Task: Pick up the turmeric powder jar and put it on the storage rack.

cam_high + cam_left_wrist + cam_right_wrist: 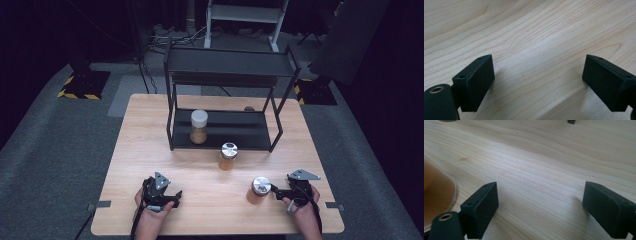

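Three amber-filled jars are in the high view. A white-lidded jar (198, 126) stands on the lower shelf of a black rack (227, 68). A silver-lidded jar (228, 156) stands on the table just in front of the rack. Another silver-lidded jar (259, 190) stands near the front right. My right gripper (276, 192) lies just right of that jar, and its own view shows it open (540, 207) over bare wood, with the jar (436, 195) outside the left jaw. My left gripper (175, 196) rests at the front left, open (537, 82) over bare wood with nothing between its jaws.
The wooden table (150, 140) sits on grey carpet. The rack spans the table's far half, with an upper shelf above the lower one. A white frame (245, 15) and cables lie on the floor beyond. Bare wood lies between the two grippers.
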A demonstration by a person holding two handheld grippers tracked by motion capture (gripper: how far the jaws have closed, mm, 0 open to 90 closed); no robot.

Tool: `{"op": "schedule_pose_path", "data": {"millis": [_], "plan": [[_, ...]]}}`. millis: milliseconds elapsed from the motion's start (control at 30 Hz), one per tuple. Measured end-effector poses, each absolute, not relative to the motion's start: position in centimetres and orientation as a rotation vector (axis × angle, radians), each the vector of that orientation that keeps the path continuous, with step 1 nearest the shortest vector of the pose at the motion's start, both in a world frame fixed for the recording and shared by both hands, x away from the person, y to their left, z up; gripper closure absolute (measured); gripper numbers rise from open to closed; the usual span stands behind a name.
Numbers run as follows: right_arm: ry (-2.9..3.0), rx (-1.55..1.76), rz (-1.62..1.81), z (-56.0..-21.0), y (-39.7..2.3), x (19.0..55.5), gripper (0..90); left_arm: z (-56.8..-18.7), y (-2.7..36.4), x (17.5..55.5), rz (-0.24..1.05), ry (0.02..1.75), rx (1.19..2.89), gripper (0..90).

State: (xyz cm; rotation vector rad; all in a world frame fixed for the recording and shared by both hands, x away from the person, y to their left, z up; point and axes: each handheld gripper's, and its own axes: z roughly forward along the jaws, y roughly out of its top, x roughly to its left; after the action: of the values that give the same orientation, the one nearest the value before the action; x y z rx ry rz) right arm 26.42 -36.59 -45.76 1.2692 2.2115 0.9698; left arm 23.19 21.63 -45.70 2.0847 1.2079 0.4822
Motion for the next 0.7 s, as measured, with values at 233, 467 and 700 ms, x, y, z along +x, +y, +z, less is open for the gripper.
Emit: {"op": "schedule_pose_path", "data": {"millis": [233,467,700], "plan": [[2.233,1.255,0.974,-45.6,-36.8,27.0,16.3,-45.7,21.6,23.2,0.483,1.208,2.084,10.4],[2.225,1.263,0.969,-43.5,-36.7,27.6,17.5,-45.7,21.6,23.2,0.483,1.208,2.085,10.5],[2.188,1.221,1.028,-39.9,-35.9,28.0,14.7,-45.7,21.6,23.2,0.483,1.205,2.086,10.4]]}}
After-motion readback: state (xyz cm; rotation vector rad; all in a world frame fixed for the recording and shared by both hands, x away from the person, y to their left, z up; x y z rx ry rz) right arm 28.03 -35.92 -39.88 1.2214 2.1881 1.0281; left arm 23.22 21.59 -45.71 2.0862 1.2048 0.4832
